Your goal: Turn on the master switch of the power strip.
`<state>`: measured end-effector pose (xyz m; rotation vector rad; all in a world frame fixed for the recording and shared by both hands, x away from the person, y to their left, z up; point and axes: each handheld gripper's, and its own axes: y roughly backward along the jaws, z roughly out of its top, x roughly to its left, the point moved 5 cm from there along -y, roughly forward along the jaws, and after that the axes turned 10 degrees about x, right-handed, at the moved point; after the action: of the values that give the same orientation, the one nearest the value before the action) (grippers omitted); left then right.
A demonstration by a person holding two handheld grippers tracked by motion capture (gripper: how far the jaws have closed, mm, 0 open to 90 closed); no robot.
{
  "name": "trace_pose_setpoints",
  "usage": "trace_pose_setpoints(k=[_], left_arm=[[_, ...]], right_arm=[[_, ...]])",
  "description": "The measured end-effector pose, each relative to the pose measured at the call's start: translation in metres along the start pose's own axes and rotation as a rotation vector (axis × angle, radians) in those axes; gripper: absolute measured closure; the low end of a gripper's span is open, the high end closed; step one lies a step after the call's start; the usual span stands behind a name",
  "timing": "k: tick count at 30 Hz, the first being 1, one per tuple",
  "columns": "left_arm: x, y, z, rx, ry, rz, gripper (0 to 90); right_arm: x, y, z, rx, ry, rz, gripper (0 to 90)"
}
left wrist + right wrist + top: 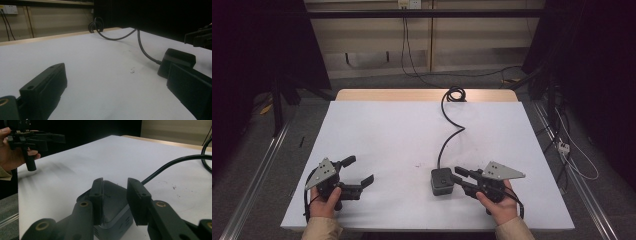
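My left gripper (360, 172) sits in the lower left of the high view, held by my left hand (326, 200) just above the white rectangular sheet (387, 130) that covers the light wooden table (362, 95); its two black jaws are spread wide with nothing between them, and in the left gripper view they stand at the lower left and lower right corners of the frame with bare white sheet between; my right gripper (458, 176) is at lower centre-right of the high view, held by my right hand (499, 205), its grey three-cornered plate tilted on top; its jaw tips reach the right edge of the small dark grey square box (442, 181), which lies on the sheet at lower centre of that frame; in the right gripper view the box (112, 202) fills the lower middle, and my two jaws are parted over its top, one touching or almost touching its upper edge, the other just beside it, not pinching it as far as I can tell; a black round cable (451, 132) leaves the box's far side, winds up the sheet and ends in a small coil at the table's far edge, upper centre of the high view; the left gripper (37, 138) also shows in the upper left of the right gripper view, well apart from the box.
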<state>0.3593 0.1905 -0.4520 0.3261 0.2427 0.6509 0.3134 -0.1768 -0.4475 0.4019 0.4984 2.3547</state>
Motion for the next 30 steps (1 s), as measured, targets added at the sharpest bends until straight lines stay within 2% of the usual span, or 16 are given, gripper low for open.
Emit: trace_pose_setpoints(k=[30], left_arm=[[-0.0006, 0.0003, 0.0005, -0.004, 0.000, 0.003, 2.6]], right_arm=[[0.0036, -0.0067, 0.0041, 0.015, -0.001, 0.069, 84.0]])
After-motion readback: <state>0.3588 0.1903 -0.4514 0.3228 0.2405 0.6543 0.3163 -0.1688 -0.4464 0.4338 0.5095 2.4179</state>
